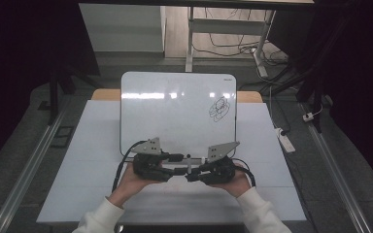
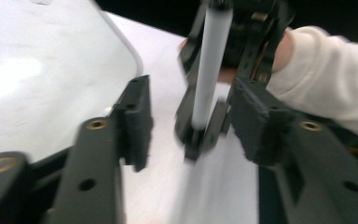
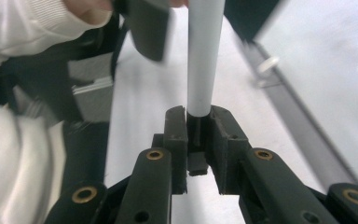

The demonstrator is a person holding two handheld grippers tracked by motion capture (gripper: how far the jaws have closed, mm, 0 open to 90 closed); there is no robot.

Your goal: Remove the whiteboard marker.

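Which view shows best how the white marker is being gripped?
The right gripper view: the right gripper is clamped on the white marker's dark end. The left gripper view shows the marker blurred, between open jaws. The high view shows it small, between both grippers.

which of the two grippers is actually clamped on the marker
The right gripper: its jaws pinch the marker, while the left gripper stands open around it.
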